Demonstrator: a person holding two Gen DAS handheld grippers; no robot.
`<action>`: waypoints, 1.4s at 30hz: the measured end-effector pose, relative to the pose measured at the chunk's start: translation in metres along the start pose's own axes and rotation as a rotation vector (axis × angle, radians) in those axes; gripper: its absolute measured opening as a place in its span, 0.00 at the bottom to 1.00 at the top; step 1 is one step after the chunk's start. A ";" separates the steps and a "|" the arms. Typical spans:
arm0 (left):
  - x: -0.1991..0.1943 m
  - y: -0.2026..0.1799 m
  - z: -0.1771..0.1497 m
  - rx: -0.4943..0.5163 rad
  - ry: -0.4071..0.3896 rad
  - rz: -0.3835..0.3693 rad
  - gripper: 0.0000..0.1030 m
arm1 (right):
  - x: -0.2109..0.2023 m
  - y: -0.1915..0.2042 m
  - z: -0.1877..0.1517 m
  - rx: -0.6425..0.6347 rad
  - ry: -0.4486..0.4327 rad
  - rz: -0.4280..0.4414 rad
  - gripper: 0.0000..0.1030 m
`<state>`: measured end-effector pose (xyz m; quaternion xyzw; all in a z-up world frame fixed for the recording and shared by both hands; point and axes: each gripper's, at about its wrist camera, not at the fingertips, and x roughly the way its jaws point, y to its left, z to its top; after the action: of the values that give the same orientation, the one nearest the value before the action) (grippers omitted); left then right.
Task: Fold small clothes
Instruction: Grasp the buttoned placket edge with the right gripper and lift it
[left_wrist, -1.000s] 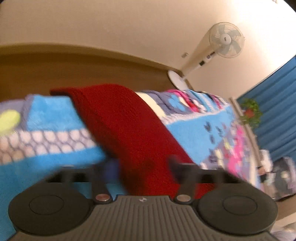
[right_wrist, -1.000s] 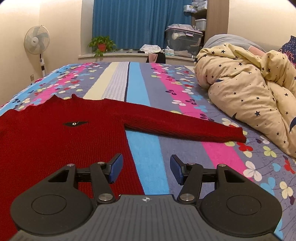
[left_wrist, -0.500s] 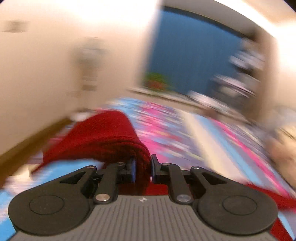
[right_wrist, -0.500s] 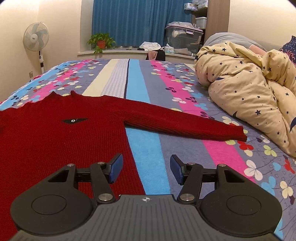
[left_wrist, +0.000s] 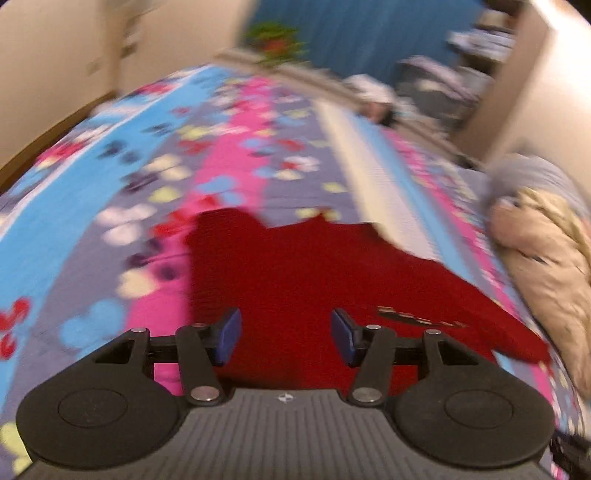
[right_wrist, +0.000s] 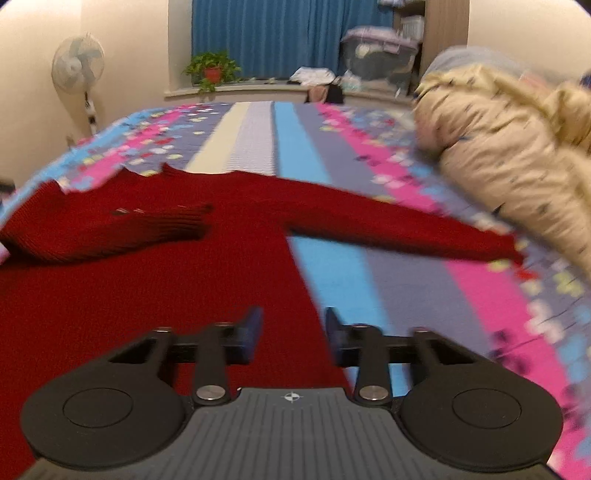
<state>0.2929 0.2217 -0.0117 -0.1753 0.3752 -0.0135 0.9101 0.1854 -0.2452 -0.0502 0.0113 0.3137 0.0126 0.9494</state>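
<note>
A small dark red knitted sweater (right_wrist: 147, 280) lies flat on the striped flowery bedspread (right_wrist: 332, 166). Its left sleeve (right_wrist: 110, 232) is folded across the chest. Its right sleeve (right_wrist: 406, 225) stretches out to the right. My right gripper (right_wrist: 293, 332) is open and empty above the sweater's right edge. In the left wrist view the sweater (left_wrist: 314, 277) fills the middle, blurred. My left gripper (left_wrist: 286, 334) is open and empty just above it.
A cream star-print duvet (right_wrist: 517, 155) is heaped on the right of the bed; it also shows in the left wrist view (left_wrist: 546, 258). A standing fan (right_wrist: 79, 70), a potted plant (right_wrist: 212, 70) and storage boxes (right_wrist: 380, 55) stand beyond the bed.
My left gripper closed on the left sleeve, carried it over the sweater's chest, then opened and let it go. My right gripper has shifted left over the sweater and narrowed a little.
</note>
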 end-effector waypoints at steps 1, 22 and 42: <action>0.000 0.010 0.004 -0.041 0.020 0.031 0.57 | 0.006 0.007 0.004 0.031 0.007 0.036 0.30; 0.009 0.059 0.028 -0.177 0.064 0.040 0.58 | 0.151 0.079 0.115 0.205 0.007 0.200 0.12; 0.040 0.017 0.003 -0.003 0.079 0.081 0.49 | 0.145 0.031 0.079 0.330 -0.037 0.125 0.32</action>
<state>0.3216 0.2324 -0.0425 -0.1608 0.4175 0.0168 0.8942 0.3487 -0.2107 -0.0723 0.1868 0.2925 0.0197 0.9376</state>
